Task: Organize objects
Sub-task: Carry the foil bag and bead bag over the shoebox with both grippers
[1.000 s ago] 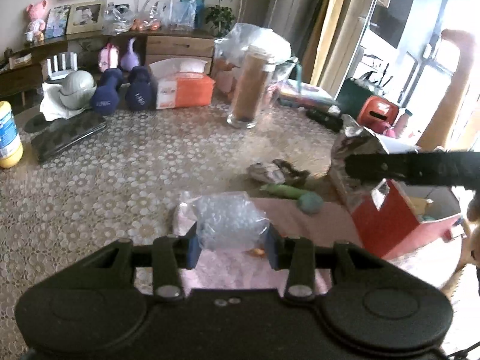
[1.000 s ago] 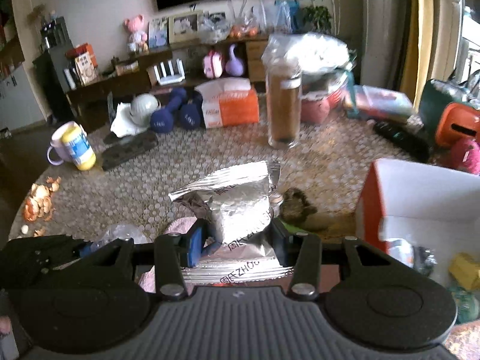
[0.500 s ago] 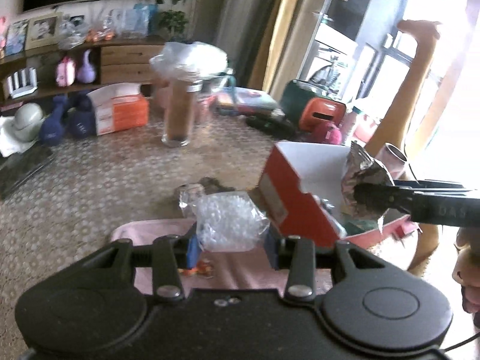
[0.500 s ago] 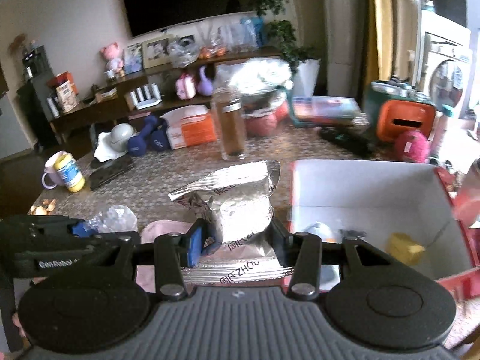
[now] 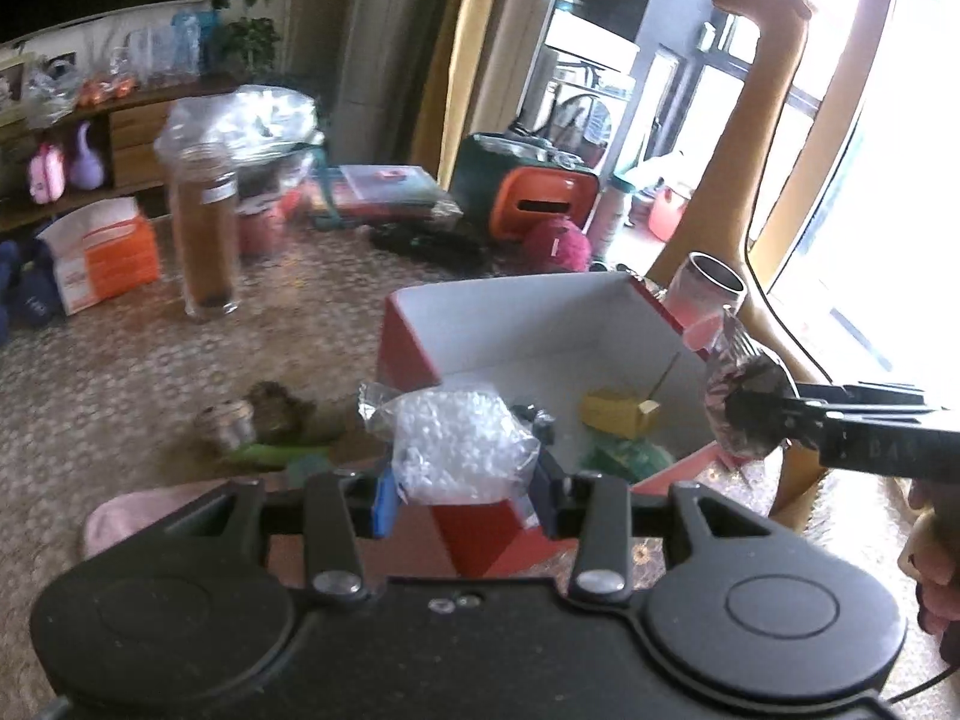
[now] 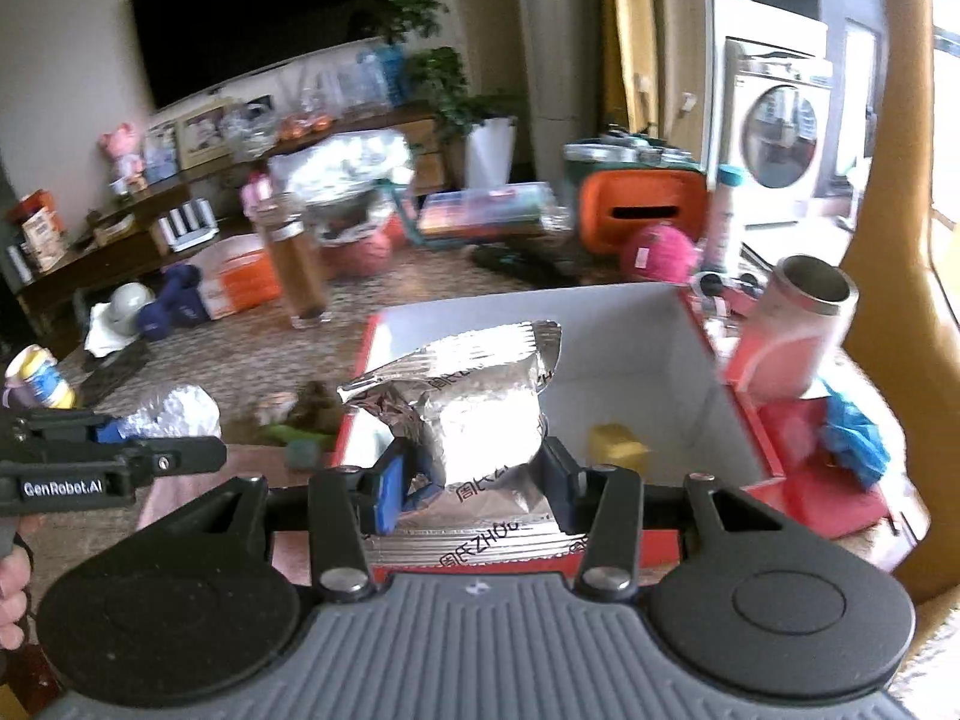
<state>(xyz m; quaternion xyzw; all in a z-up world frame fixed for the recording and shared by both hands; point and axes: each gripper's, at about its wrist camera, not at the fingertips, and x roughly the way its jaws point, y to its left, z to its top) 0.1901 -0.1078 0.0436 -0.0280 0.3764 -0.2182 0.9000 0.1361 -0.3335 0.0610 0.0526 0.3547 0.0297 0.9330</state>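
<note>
- Left wrist view shows the left gripper (image 5: 462, 489) clenched on a clear plastic bag (image 5: 459, 444) full of small white beads; both blue pads press into the sides of the bag.
- This bag hangs over the near left corner of a red box (image 5: 414, 342) with a white inside, which stands at about 1 o'clock from the gripper.
- Inside the box, a small yellow carton (image 5: 618, 414) lies on the floor at about 2 o'clock, with something green (image 5: 630, 456) just below it.
- At 3 o'clock in the same view, the right gripper (image 5: 780, 414) comes in from the right edge and holds a crumpled silver packet (image 5: 735, 396) beside the right wall of the box.
- A tall glass jar (image 5: 207, 234) with brown content stands upright on the patterned table (image 5: 120, 372) at 10 o'clock, well apart from the box.
- Right wrist view shows the right gripper (image 6: 474, 483) grasping the silver foil packet (image 6: 480, 414), which has printed characters on its lower seam; the packet is above the near edge of the open box (image 6: 738, 414).
- A pink metal cup (image 6: 798, 324) stands upright at 2 o'clock, just beside the right wall of the box, and a blue crumpled thing (image 6: 852, 432) lies on the red flap (image 6: 804, 480) below it.
- At 9 o'clock the left gripper (image 6: 150, 438) with its bead bag (image 6: 174, 411) is near the left side of the box.
</note>
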